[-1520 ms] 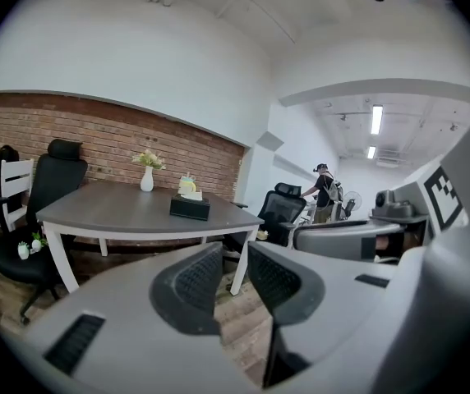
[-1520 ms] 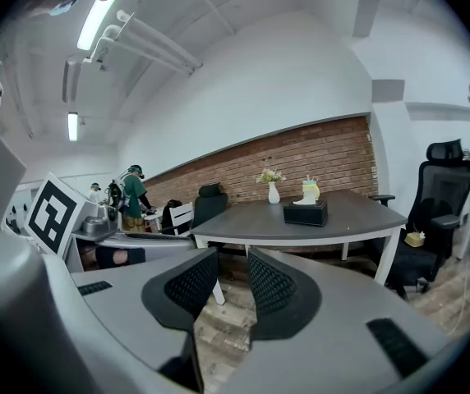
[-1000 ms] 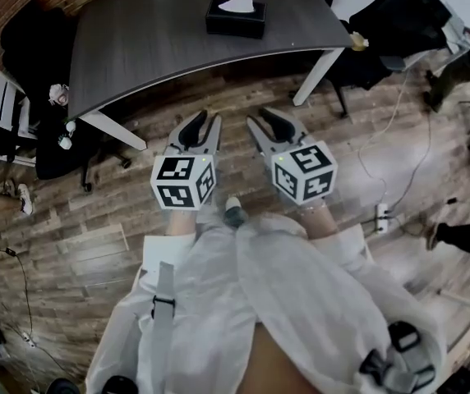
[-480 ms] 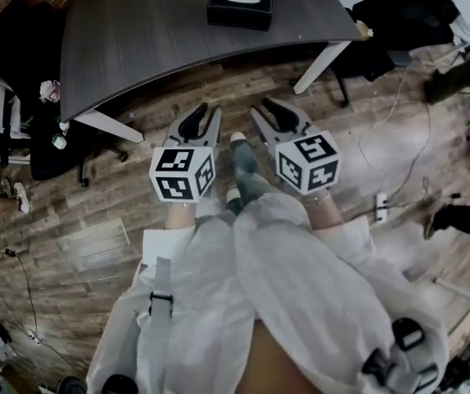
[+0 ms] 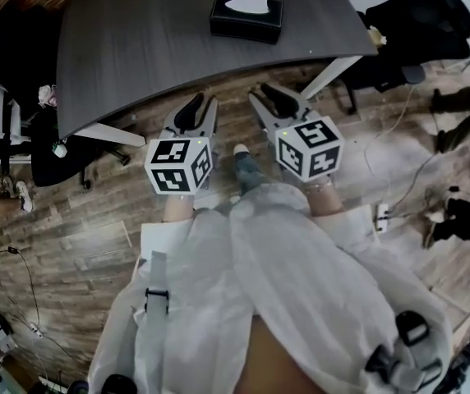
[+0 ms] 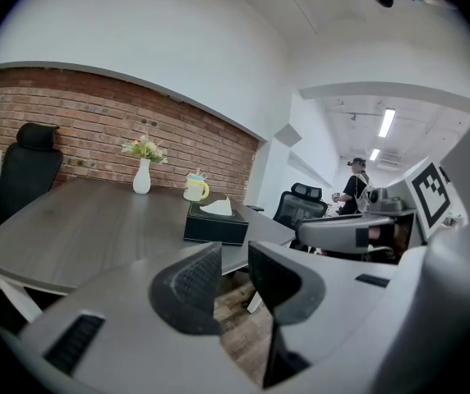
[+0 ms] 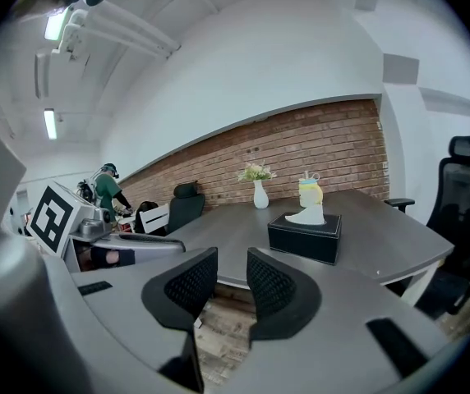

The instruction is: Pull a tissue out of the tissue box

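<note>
A black tissue box (image 5: 246, 21) stands on the far part of the dark grey table (image 5: 136, 48), with a white tissue (image 5: 249, 1) sticking up from its slot. Both grippers hover side by side over the wood floor, just short of the table's near edge. The left gripper (image 5: 195, 110) and the right gripper (image 5: 273, 98) are open and hold nothing. In the left gripper view the tissue box (image 6: 216, 225) lies beyond the left gripper (image 6: 233, 271). In the right gripper view the tissue box (image 7: 305, 238) sits ahead and to the right of the right gripper (image 7: 231, 281).
A white vase with flowers (image 6: 141, 175) and a yellow mug (image 6: 195, 188) stand behind the box. A white table leg (image 5: 334, 71) is near the right gripper. Black office chairs (image 5: 416, 15) flank the table. Cables and a power strip (image 5: 380, 214) lie on the floor. A person (image 6: 354, 189) stands far off.
Both grippers have moved forward together toward the table, whose near edge now lies just past their tips. Their jaws stand as before.
</note>
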Tool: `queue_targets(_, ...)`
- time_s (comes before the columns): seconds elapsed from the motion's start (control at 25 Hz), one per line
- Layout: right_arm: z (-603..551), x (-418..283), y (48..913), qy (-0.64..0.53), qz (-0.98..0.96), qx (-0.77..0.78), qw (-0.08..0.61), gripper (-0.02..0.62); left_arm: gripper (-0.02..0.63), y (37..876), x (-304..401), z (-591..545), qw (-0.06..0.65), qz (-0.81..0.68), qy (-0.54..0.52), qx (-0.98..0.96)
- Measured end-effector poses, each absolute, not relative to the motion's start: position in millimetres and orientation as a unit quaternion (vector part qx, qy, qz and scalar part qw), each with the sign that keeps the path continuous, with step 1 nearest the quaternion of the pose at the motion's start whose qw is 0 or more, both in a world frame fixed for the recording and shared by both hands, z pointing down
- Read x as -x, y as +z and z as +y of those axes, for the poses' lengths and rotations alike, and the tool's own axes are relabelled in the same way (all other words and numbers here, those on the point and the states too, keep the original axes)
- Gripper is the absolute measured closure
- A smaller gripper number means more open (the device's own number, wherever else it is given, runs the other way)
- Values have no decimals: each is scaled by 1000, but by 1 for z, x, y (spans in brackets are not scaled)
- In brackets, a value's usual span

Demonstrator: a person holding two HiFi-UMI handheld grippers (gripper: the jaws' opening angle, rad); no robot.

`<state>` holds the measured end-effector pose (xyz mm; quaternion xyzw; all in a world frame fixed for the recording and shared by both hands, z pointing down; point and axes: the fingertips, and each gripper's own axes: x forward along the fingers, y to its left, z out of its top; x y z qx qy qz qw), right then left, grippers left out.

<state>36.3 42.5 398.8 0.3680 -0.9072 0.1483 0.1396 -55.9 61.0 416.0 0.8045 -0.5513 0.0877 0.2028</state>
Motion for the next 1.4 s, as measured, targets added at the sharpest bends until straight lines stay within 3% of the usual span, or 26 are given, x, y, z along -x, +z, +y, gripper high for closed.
queue_targets(0.6,-104,-35,392,134,-924,-328,143,503,523,402,55,-84,196,-582,71,-786)
queue_targets(1.4,-158,-37,429,192,-901,-352,163,503,525,422,62,-146,228,-562,97,-789)
